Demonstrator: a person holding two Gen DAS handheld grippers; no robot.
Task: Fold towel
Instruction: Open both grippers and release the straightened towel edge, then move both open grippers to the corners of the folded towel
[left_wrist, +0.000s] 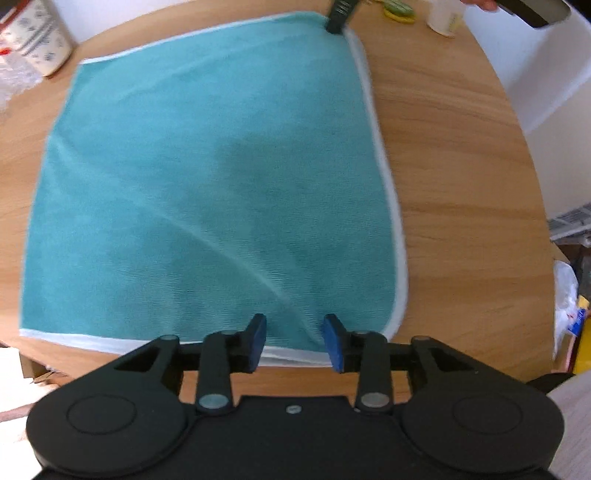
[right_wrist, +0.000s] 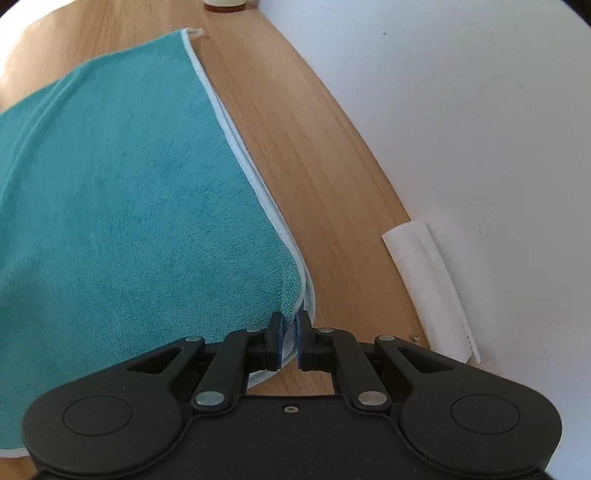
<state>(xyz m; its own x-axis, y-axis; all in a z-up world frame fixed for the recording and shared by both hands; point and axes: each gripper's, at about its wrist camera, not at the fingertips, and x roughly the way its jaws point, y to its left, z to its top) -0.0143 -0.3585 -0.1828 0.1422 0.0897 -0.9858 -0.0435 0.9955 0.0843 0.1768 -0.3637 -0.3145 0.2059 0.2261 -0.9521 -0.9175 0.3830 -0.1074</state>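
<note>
A teal towel (left_wrist: 207, 177) with a white hem lies spread on the round wooden table (left_wrist: 454, 177). My left gripper (left_wrist: 295, 341) is open at the towel's near edge, its blue pads on either side of a raised fold of the hem. At the towel's far right corner the other gripper's black fingers (left_wrist: 338, 16) show. In the right wrist view the towel (right_wrist: 122, 206) looks doubled along its right edge. My right gripper (right_wrist: 289, 332) is shut on the towel's near corner, with white hem pinched between the blue pads.
A patterned tin (left_wrist: 35, 40) and clear plastic sit at the far left. A yellow-green object (left_wrist: 399, 11) and a white cup (left_wrist: 445, 18) stand at the back. A white paper strip (right_wrist: 432, 288) hangs on the wall beside the table edge (right_wrist: 369, 166). Bags lie at the right.
</note>
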